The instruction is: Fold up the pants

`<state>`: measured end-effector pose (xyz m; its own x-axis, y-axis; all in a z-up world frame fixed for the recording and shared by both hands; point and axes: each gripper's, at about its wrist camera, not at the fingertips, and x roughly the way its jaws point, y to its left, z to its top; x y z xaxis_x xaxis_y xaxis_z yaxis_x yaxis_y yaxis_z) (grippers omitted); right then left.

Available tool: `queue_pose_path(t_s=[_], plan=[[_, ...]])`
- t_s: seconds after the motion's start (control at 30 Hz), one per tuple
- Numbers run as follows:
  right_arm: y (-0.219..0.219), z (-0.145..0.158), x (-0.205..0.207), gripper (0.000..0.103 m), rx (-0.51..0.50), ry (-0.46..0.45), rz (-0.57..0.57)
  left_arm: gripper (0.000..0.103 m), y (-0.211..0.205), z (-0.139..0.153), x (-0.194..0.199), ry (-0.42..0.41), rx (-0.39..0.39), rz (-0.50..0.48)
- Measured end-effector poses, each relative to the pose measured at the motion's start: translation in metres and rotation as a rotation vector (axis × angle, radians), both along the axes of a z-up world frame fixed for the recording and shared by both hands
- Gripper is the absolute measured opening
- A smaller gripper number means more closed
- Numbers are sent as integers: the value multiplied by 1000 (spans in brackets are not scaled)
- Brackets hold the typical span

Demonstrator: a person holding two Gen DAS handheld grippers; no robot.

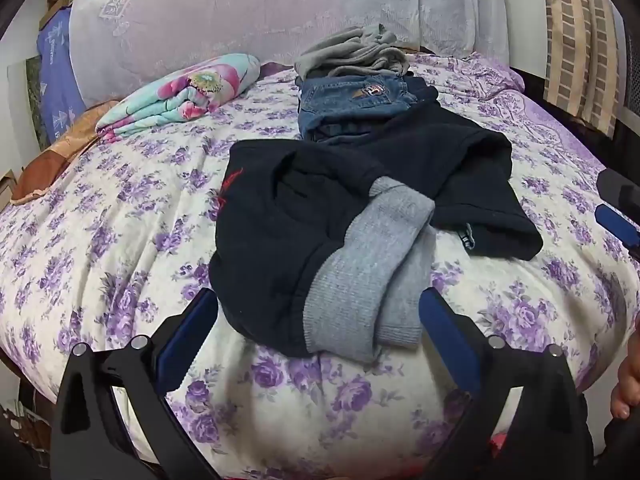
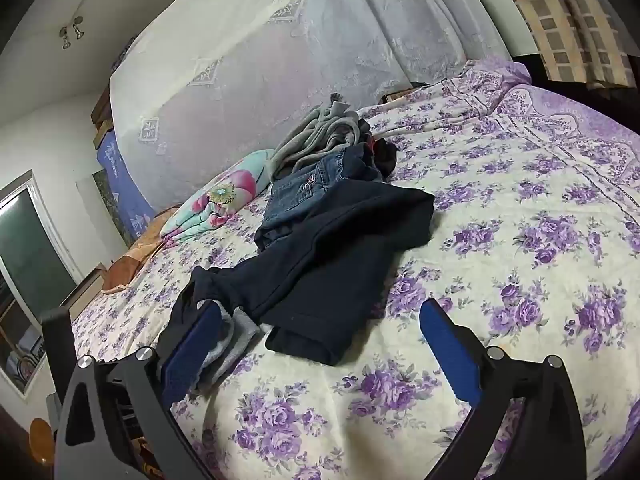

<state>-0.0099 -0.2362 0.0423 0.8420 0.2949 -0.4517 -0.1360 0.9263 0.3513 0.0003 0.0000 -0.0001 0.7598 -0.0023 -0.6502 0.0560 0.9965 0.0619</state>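
Dark navy pants (image 1: pixel 288 224) with a grey ribbed waistband (image 1: pixel 360 276) lie crumpled on the bed near its front edge; in the right wrist view the pants (image 2: pixel 320 264) stretch away from me. My left gripper (image 1: pixel 318 312) hovers open just in front of the grey waistband, its blue pads to either side, touching nothing. My right gripper (image 2: pixel 320 328) is open too, with a dark hem end of the pants lying between its fingers but not pinched. The right gripper's blue tip (image 1: pixel 616 220) shows at the right edge of the left wrist view.
Behind the pants sits a pile with blue jeans (image 1: pixel 352 100) and grey clothing (image 1: pixel 356 54). A folded floral blanket (image 1: pixel 180 96) lies at the back left. The bed carries a purple-flowered sheet (image 1: pixel 120 220), with a white lace-covered headboard (image 1: pixel 240 12) behind. A hand's fingers (image 1: pixel 628 380) show at the right.
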Motion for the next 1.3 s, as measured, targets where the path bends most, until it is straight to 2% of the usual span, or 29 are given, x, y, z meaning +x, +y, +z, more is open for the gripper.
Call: queue_pose_path(t_s=[0.1,0.13,0.3,1.3], plan=[[1,-2,0,100,0,-2,-1,98,-2,0,-1,0,-1,0],[1,-3,0,100,4,-3,-2,98,3,0,2,12,-25,0],[-3,2,-2,100,11,-4,-5,98,-1,-16,-4,-5,-4,5],[0,-3,-1,100,-1,1,-3,99,-2,-13,-3,19,-6,2]])
